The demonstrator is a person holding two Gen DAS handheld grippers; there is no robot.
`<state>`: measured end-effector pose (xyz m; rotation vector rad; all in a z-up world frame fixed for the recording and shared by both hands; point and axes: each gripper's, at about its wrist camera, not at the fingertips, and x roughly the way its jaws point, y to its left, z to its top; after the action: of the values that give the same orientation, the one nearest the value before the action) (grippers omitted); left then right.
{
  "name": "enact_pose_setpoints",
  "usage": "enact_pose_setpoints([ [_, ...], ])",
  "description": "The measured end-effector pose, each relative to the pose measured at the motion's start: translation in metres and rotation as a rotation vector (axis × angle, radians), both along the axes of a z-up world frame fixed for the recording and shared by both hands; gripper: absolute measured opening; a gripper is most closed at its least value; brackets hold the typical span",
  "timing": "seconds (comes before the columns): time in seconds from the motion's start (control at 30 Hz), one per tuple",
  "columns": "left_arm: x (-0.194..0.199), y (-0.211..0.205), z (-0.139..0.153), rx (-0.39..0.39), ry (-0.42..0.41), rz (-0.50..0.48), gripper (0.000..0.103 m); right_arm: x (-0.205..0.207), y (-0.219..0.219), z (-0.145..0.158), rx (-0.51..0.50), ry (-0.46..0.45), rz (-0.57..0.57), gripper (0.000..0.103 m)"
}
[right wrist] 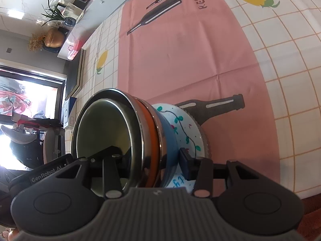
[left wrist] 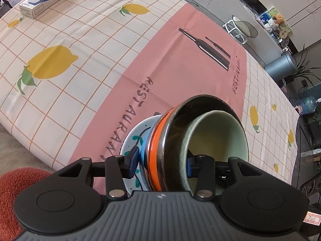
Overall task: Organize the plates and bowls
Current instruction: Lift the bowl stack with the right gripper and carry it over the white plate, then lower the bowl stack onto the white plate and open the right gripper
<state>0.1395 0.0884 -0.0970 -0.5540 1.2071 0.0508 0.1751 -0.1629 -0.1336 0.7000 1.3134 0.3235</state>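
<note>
Bowls [left wrist: 200,140] nested — pink mat [left wrist: 180,70] bare beyond.

nested bowl stack [left wrist: 180,140] tilted sideways

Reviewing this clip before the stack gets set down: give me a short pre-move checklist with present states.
1. Left gripper clamped across the stack: ok, one finger under the plate, the other inside the green bowl.
2. Right gripper clamped across the stack: ok.
3. Green bowl nested in the steel bowl: ok.
4. Orange and blue bowls seated between steel bowl and plate: ok.
5. Stack clear of the pink mat: cannot tell.
6. Mat ahead free of objects: ok.
</note>
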Motion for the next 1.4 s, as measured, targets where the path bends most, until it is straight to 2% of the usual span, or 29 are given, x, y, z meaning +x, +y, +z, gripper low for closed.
enact_pose_setpoints([
  [0.7,-0.006,0.004,-0.008,-0.015,-0.01,0.013,0.047,-0.001,0.011,0.0,-0.058,-0.055,0.043,0.045],
  [0.77,-0.005,0.007,-0.009,-0.026,-0.007,0.025,0.047,-0.001,0.012,0.001,-0.071,-0.061,0.045,0.046],
  [0.8,-0.005,0.007,-0.009,-0.027,-0.007,0.027,0.047,-0.001,0.013,0.002,-0.085,-0.066,0.048,0.05],
  [0.83,-0.005,0.007,-0.009,-0.026,-0.01,0.028,0.048,-0.001,0.014,0.003,-0.105,-0.072,0.053,0.053],
  [0.97,-0.006,0.009,-0.004,-0.022,-0.046,0.05,0.064,-0.001,0.015,0.006,-0.122,-0.08,0.062,0.057],
  [1.0,-0.005,0.01,-0.001,-0.029,-0.056,0.056,0.064,-0.001,0.014,0.007,-0.117,-0.077,0.061,0.061],
  [1.1,-0.003,0.013,0.012,-0.027,-0.096,0.069,0.064,-0.004,0.012,0.018,-0.148,-0.11,0.06,0.066],
  [1.23,-0.007,0.013,0.046,0.029,-0.202,0.066,0.065,-0.012,0.008,0.046,-0.218,-0.207,0.064,0.068],
  [1.4,-0.021,0.008,0.091,0.116,-0.314,0.009,0.065,-0.032,-0.004,0.086,-0.288,-0.335,0.046,0.071],
])
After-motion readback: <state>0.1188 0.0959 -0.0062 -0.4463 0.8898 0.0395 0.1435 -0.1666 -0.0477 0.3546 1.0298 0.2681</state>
